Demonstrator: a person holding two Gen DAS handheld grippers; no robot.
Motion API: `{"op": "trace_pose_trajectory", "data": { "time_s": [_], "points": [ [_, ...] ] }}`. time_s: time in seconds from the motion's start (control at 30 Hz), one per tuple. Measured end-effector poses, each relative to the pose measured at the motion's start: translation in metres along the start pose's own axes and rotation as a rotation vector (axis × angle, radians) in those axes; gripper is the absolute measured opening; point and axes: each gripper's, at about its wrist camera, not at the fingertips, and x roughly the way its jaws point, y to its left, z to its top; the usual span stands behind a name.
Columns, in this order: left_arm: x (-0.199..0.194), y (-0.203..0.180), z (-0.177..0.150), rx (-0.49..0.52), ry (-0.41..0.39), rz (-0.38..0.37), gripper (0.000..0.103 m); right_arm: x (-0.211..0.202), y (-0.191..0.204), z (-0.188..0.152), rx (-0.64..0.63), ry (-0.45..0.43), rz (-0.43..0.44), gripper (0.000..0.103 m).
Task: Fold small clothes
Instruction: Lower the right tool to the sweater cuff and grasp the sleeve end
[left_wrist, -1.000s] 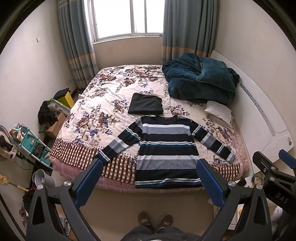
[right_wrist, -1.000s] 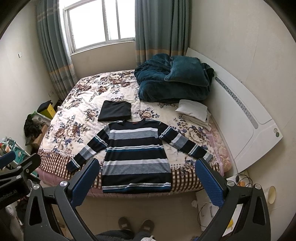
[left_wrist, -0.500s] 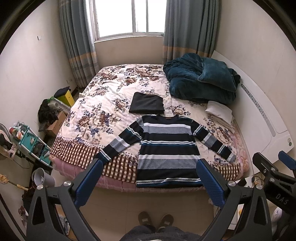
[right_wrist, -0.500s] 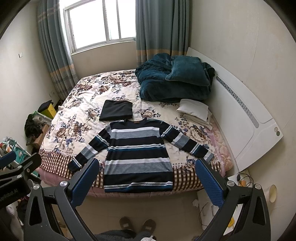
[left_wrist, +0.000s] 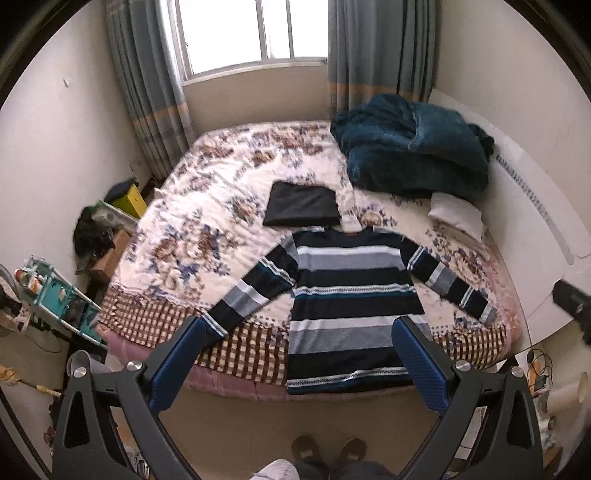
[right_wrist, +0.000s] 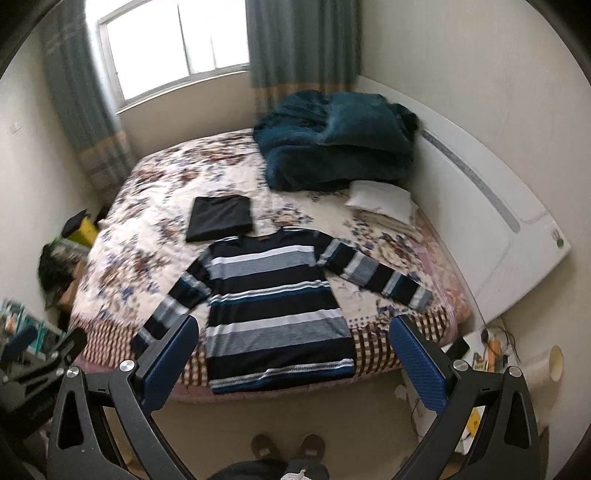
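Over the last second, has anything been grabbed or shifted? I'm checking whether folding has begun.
Nothing was taken hold of. Both views have drifted closer to the bed, so both grippers have moved toward it; the left gripper and right gripper stay wide open and empty. The striped sweater still lies flat, sleeves spread, with the folded black garment beyond its collar.

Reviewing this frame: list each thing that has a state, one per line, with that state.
Striped sweater: spread flat on the bed, sleeves out, unfolded.
Black garment: folded, lying beyond the sweater's collar.
Teal blanket: bunched in a heap near the headboard.
Curtains: drawn open.
Left gripper: open, empty.
Right gripper: open, empty.
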Motion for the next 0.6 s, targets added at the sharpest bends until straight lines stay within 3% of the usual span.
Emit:
{"op": "trace_pose_trajectory", "data": {
  "time_s": [0.27,0.6],
  "points": [
    [0.088,-0.027,0.021,0.058,0.049,0.008,0.103,0.127,-0.031,0.024,0.138,0.106,-0.045,0.103],
    [0.229,-0.111,0.065,0.083,0.159,0.077,0.103,0.352,-0.141,0.048,0.302,0.249,-0.102,0.103]
  ]
}}
